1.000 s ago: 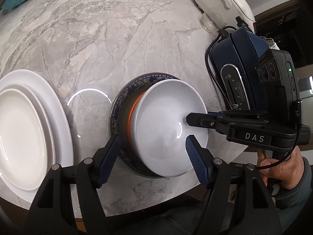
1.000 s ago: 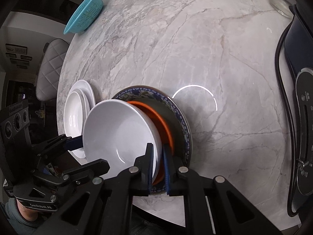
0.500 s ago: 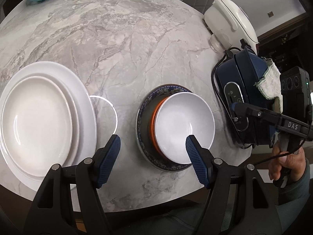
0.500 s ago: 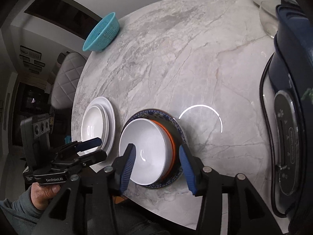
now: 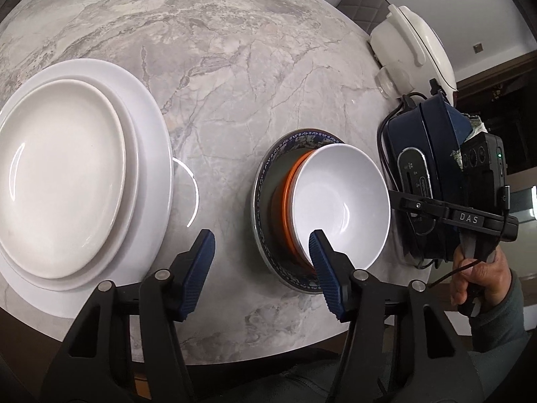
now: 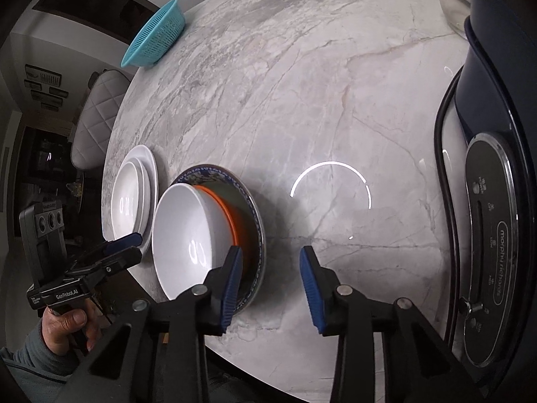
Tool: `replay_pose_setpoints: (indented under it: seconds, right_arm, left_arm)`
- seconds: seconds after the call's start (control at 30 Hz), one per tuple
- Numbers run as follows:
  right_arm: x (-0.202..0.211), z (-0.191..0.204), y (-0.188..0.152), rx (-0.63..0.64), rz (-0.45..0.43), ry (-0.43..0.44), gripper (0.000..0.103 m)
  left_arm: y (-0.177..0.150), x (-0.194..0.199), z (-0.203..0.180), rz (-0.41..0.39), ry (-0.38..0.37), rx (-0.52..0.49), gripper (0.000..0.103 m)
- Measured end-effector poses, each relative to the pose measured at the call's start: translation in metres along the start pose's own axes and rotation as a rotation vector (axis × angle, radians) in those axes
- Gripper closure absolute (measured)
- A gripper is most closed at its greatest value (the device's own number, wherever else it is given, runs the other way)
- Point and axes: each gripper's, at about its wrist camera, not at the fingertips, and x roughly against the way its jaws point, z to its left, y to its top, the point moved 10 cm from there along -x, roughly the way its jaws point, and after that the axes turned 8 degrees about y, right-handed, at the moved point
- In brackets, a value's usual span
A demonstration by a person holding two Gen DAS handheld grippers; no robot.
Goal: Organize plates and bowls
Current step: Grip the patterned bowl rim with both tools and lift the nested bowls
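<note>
A white bowl (image 5: 339,201) rests in an orange bowl (image 5: 288,194) on a blue-patterned plate (image 5: 265,174) near the table's front edge. To their left, a small white plate (image 5: 67,174) lies on a larger white plate (image 5: 151,127). My left gripper (image 5: 261,238) hovers over the gap between the two stacks, its jaws closing on nothing. In the right wrist view, my right gripper (image 6: 270,255) hangs just right of the white bowl (image 6: 188,235) and the blue-patterned plate (image 6: 248,198). Its jaws are also closing, with only bare table between them.
A dark blue appliance (image 5: 426,154) with a black cord stands right of the bowls. A white cooker (image 5: 412,40) and a small glass (image 5: 389,80) sit behind it. A teal colander (image 6: 154,37) rests at the far edge. The table's front rim (image 5: 235,352) runs close below both grippers.
The right gripper let go of the white bowl's rim, opened and drew back to the right. The bowl now sits in the stack. The left gripper pulled back and its jaws narrowed.
</note>
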Motion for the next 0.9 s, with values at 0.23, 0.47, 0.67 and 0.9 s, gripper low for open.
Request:
replay_pose_setpoints:
  seconds: [0.23, 0.47, 0.67, 0.9]
  right_arm:
    - [-0.008, -0.010, -0.002, -0.004, 0.028, 0.002, 0.066]
    - [-0.016, -0.011, -0.003, 0.001, 0.053, 0.016, 0.066]
    - [-0.018, -0.010, -0.001, 0.013, 0.062, 0.011, 0.066]
    - [-0.023, -0.008, -0.001, 0.023, 0.079, 0.001, 0.066]
  left_arm:
    - [0.002, -0.010, 0.001, 0.009, 0.000, 0.000, 0.054]
    - [0.004, -0.009, 0.011, 0.009, -0.013, 0.030, 0.055]
    - [0.001, -0.010, 0.015, 0.021, -0.022, 0.037, 0.055]
    - [-0.002, -0.024, 0.008, 0.047, -0.027, -0.014, 0.055]
